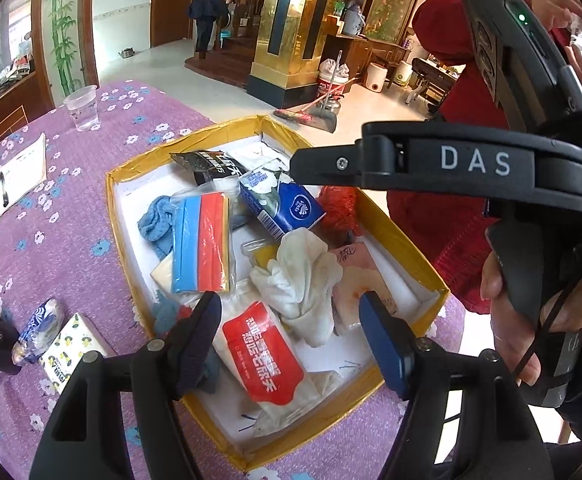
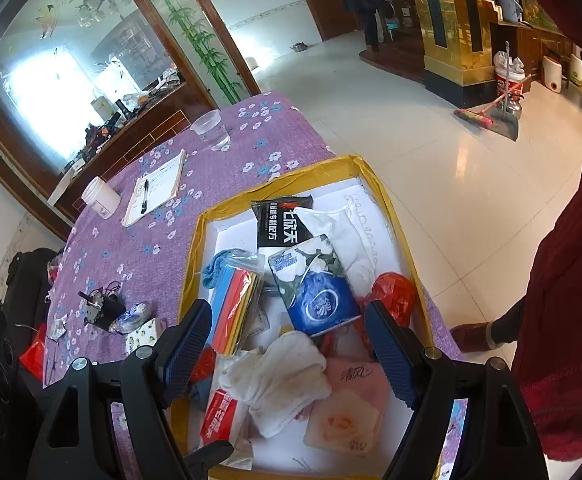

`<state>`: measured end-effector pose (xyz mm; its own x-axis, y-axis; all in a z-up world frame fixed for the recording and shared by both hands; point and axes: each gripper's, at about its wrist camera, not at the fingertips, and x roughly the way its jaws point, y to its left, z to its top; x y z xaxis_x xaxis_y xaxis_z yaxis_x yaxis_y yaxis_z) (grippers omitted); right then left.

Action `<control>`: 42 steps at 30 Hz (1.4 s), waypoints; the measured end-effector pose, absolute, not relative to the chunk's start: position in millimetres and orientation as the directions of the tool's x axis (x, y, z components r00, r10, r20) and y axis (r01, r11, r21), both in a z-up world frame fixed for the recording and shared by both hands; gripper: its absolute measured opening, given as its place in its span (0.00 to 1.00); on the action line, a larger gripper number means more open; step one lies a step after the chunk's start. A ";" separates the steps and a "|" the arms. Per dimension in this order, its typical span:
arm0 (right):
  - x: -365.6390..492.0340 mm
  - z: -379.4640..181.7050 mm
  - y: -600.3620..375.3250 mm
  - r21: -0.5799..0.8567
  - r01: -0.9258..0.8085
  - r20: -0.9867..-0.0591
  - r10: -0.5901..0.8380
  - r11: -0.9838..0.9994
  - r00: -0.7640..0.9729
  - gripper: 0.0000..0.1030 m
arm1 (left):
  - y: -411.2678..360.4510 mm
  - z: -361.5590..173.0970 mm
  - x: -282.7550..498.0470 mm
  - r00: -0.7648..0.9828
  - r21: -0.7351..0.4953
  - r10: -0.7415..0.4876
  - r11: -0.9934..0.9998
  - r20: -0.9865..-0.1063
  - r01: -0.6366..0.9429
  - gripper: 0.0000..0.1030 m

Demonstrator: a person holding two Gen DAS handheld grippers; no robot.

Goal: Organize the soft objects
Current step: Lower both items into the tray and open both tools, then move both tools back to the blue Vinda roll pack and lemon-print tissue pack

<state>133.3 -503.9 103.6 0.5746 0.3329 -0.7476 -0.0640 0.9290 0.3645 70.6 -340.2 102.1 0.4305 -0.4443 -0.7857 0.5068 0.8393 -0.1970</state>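
A yellow-rimmed white box (image 1: 407,248) (image 2: 195,248) on the purple tablecloth holds several soft items: a white cloth (image 1: 303,276) (image 2: 279,380), a blue tissue pack (image 1: 281,202) (image 2: 315,288), a blue-and-red bagged sponge set (image 1: 201,240) (image 2: 233,308), a red-labelled pouch (image 1: 265,360) (image 2: 221,416), a pink tissue pack (image 1: 361,280) (image 2: 347,412), a blue cloth (image 1: 155,224) and a red mesh (image 1: 339,204) (image 2: 395,294). My left gripper (image 1: 291,344) is open and empty over the box's near end. My right gripper (image 2: 287,352) is open and empty above the white cloth; its body shows in the left wrist view (image 1: 451,168).
Left of the box lie a floral tissue pack (image 1: 69,348) (image 2: 143,334), a blue wrapped pack (image 1: 41,330) (image 2: 131,316) and a small black gadget (image 2: 101,308). A notepad with pen (image 1: 13,182) (image 2: 155,188), a plastic cup (image 1: 83,108) (image 2: 211,130) and a white jar (image 2: 101,198) stand farther back.
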 end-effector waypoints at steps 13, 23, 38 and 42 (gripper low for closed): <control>112.5 116.1 -486.7 0.390 -0.049 -0.733 0.343 0.919 0.588 0.80 | -301.8 116.4 52.7 0.460 -0.222 -0.468 0.841 -0.754 0.493 0.74; 104.9 113.8 -422.2 0.416 -0.153 -0.732 0.430 0.896 0.528 0.80 | -235.6 112.9 34.9 0.495 -0.243 -0.425 0.888 -0.758 0.390 0.74; 162.2 72.3 -288.9 0.346 -0.280 -0.818 0.434 0.895 0.377 0.78 | -82.6 85.6 -8.2 0.544 -0.281 -0.281 0.956 -0.791 0.086 0.74; 204.9 47.1 -262.1 0.308 -0.256 -0.856 0.384 0.916 0.345 0.62 | -61.4 80.7 -21.2 0.540 -0.242 -0.239 0.968 -0.807 0.068 0.74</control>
<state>204.9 -262.1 47.1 0.3450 0.3842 -0.8564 -0.2564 0.9163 0.3078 -21.2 -61.4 80.7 0.5402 -0.2392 -0.8068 0.0679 0.9680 -0.2416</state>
